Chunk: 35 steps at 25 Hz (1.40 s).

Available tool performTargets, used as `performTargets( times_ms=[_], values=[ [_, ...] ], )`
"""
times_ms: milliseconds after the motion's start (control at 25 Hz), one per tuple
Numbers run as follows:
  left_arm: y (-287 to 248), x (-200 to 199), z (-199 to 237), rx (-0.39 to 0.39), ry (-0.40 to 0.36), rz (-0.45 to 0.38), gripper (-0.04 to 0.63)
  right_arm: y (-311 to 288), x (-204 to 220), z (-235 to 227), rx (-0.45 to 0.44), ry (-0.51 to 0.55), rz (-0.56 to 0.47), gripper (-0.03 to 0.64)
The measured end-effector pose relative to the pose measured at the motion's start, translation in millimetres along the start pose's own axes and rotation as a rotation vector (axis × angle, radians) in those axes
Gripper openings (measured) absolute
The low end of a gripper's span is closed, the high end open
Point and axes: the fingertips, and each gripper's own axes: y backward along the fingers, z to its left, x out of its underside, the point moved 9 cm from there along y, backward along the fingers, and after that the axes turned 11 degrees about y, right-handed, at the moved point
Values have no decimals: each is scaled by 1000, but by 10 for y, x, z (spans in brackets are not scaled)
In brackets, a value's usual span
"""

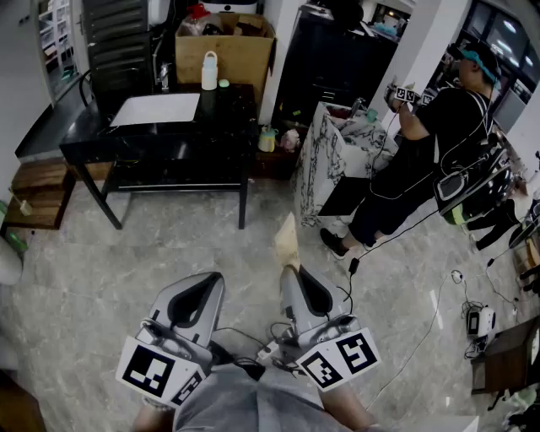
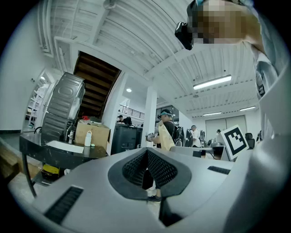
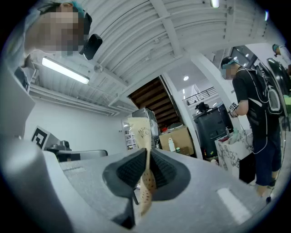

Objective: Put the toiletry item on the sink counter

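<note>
While the right gripper [image 3: 147, 159] pinches a flat beige paper sachet [image 3: 139, 132], the left gripper [image 2: 146, 157] sits closed and empty. Clutter [image 1: 202, 21] fills a brown cardboard box [image 1: 228, 57].

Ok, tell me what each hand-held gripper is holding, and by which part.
The right hand-held gripper pinches a flat beige sachet across its lower part. The left hand-held gripper is shut on nothing.

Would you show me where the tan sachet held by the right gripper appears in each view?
Head view: tan sachet at centre, sticking up from the right gripper.
Left gripper view: just right of centre, above the jaws.
Right gripper view: centre, clamped between the jaws.
Shared landmark: white bottle.
</note>
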Motion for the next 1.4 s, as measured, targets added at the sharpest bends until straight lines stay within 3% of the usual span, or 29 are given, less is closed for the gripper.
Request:
performTargets(
  times_ms=[1240,1400],
  values=[
    [-124,-16,-138,-44,-18,20,5,18,9,-167,-18,-40,-1,26],
    [-108,-89,-35,-74,-25,9,5,-187,5,-128,-57,-45,3,26]
  ],
)
